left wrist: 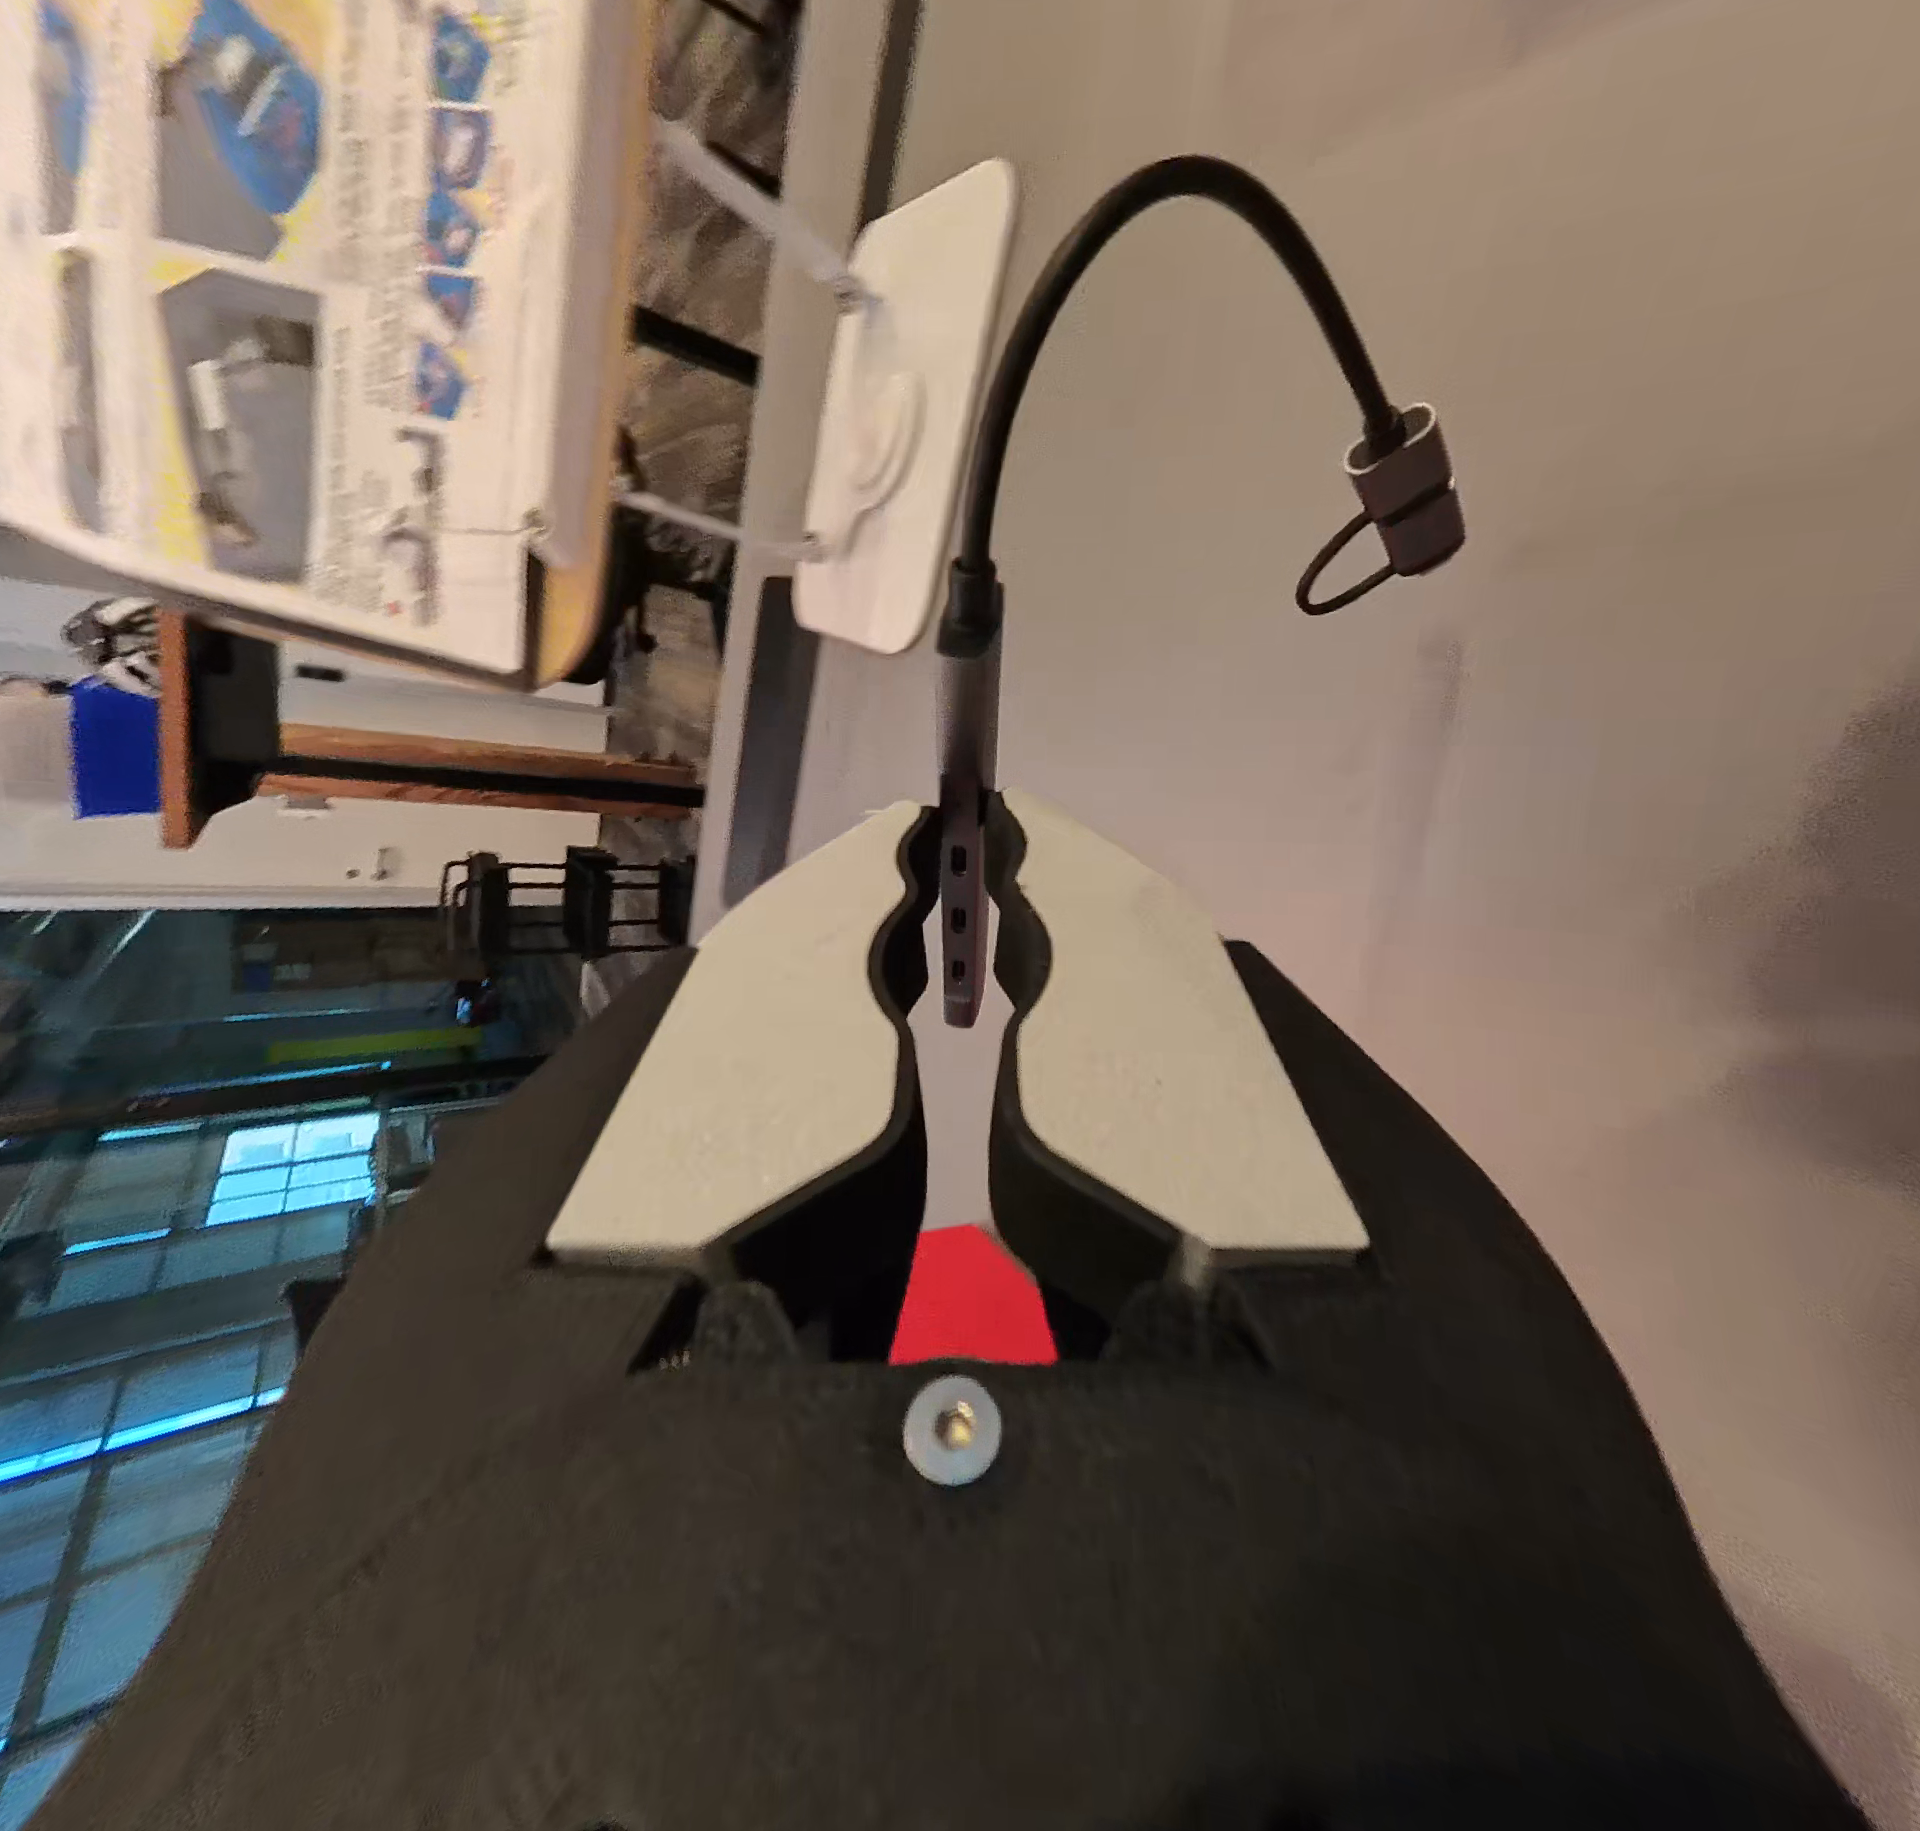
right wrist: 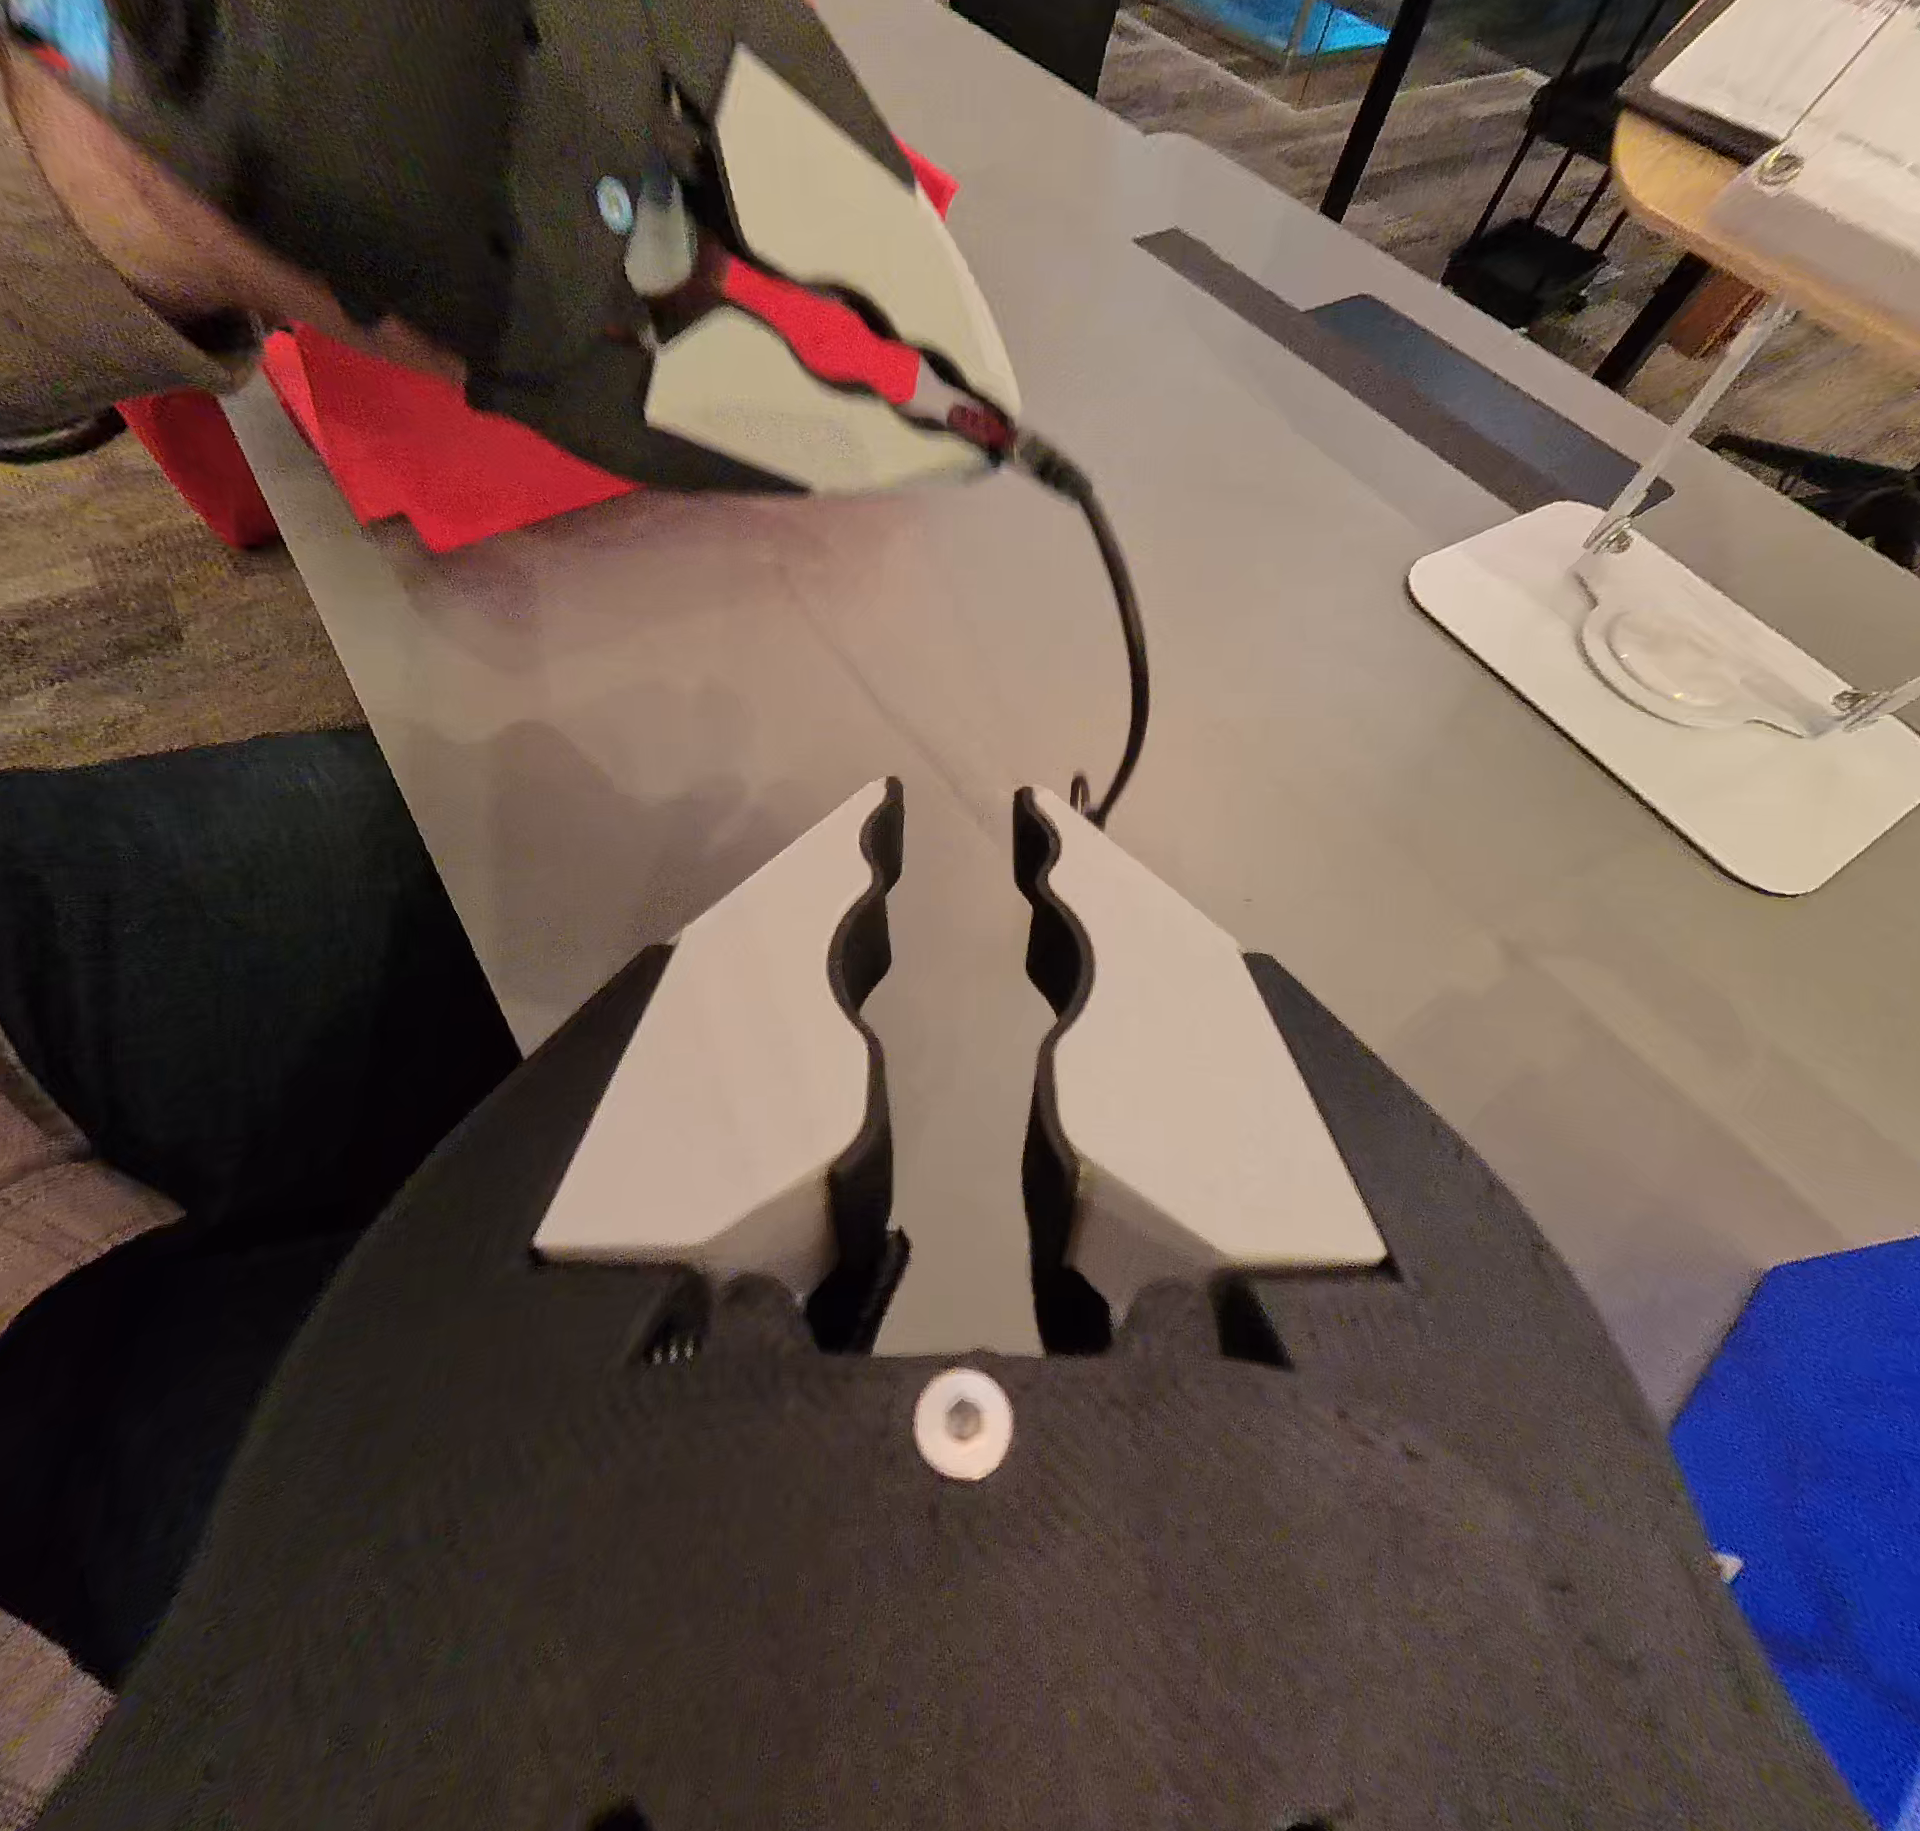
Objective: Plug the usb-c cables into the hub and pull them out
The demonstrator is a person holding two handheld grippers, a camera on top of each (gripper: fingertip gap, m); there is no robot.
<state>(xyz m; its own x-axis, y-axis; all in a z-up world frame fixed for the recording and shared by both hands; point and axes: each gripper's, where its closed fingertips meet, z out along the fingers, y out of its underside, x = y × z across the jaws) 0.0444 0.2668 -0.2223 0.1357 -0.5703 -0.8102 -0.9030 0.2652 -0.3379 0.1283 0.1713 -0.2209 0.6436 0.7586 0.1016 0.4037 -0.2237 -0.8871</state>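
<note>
In the left wrist view, the left gripper [left wrist: 961, 825] has its two white fingers [left wrist: 769, 1033] drawn in almost together, pinching the thin dark hub [left wrist: 962, 908] edge-on between their tips. Three small ports run down the hub's narrow edge, and none has a plug in it. From the hub's far end a short black cable [left wrist: 1049, 327] arches up and over, ending in a capped grey connector [left wrist: 1408, 493] that hangs free in the air (a thin loop tethers the cap). Something red [left wrist: 971, 1303] shows in the gap at the finger roots. Beyond lies the pale grey surface [left wrist: 1558, 223], then a white stand base [left wrist: 914, 399] carrying a tilted printed sheet [left wrist: 312, 254].

In the right wrist view, the right gripper [right wrist: 956, 805] hangs just above the surface [right wrist: 1351, 950] with a clear gap between its fingers [right wrist: 727, 1054] and nothing held; bare surface shows through. A blue object [right wrist: 1818, 1469] sits at the near right edge. Farther off, the left gripper [right wrist: 987, 431] appears, blurred, with the hub's cable [right wrist: 1127, 659] drooping from its tips to just past the right gripper's fingertip. Behind it stands a red object [right wrist: 436, 451], and to the right the white stand base [right wrist: 1662, 763].
</note>
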